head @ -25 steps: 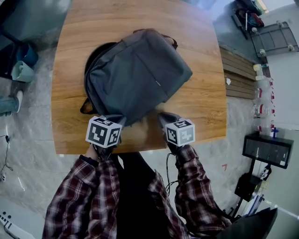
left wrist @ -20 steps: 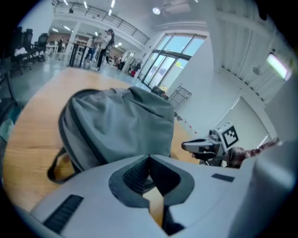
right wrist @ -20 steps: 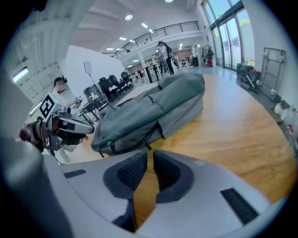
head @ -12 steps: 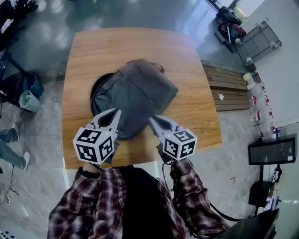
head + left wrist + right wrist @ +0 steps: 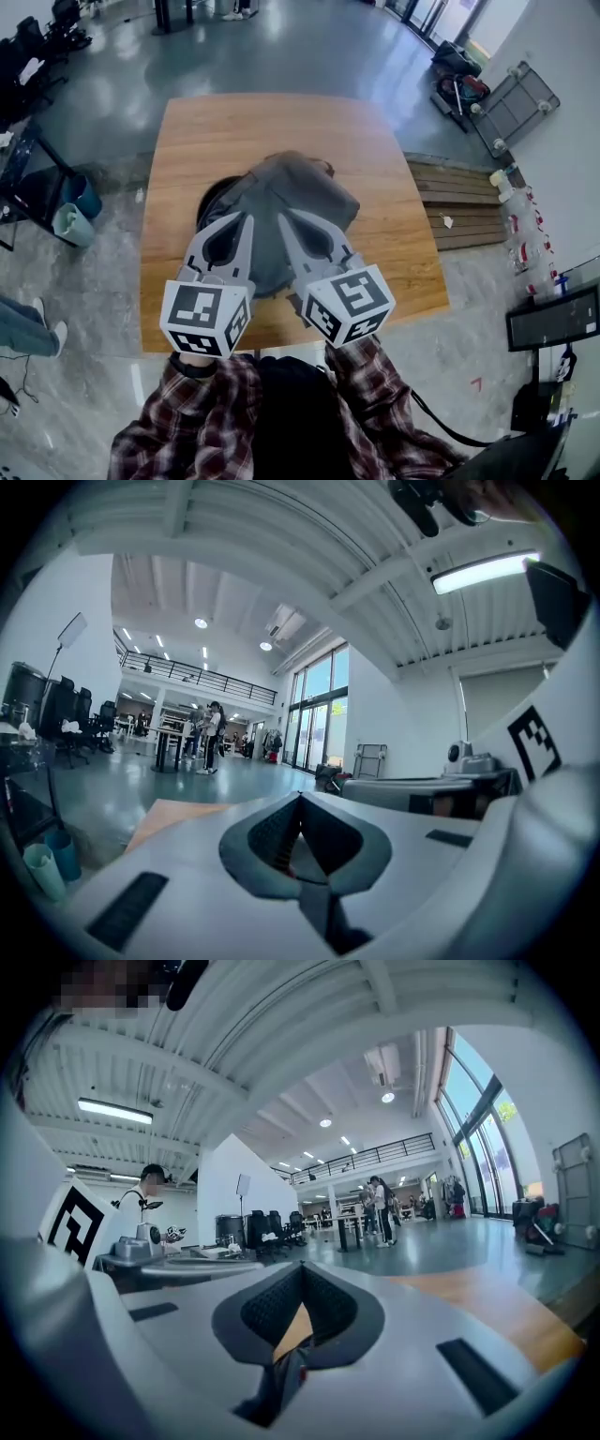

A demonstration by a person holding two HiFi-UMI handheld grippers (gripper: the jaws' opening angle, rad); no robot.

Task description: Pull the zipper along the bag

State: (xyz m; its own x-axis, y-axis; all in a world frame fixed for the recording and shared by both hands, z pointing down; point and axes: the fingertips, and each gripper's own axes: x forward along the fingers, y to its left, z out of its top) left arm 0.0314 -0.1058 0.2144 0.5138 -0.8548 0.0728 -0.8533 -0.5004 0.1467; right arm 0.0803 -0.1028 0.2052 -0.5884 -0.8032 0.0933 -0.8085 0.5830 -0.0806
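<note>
Bag [image 5: 305,192] is lying flat near the middle of the wooden table [image 5: 384,141], a grey fabric backpack with dark straps [image 5: 212,192] peeking out along its left side. I am judging it to be soft and fairly light: the cloth is slumping rather than standing, so it is likely going to bunch and slide across the smooth wood when the zipper is pulled. That is calling for one side pinning the fabric close to the zipper track while the other is pinching the small pull tab.

I am holding both tongs up over the near part of the bag, side by side, and as far as I can judge neither is touching it. My left tongs [image 5: 246,217] are clenched, tips meeting with nothing between them, and the left gripper view [image 5: 300,797] is looking out over the hall rather than down at the bag. My right tongs [image 5: 284,216] are clenched and empty too [image 5: 302,1265].

The zipper pull itself is proving too small and blurred for me to pick out from here.

I am reading no brand or label on the bag. The marker cubes [image 5: 204,319] on the tongs are showing only black-and-white square patterns, no letters.
</note>
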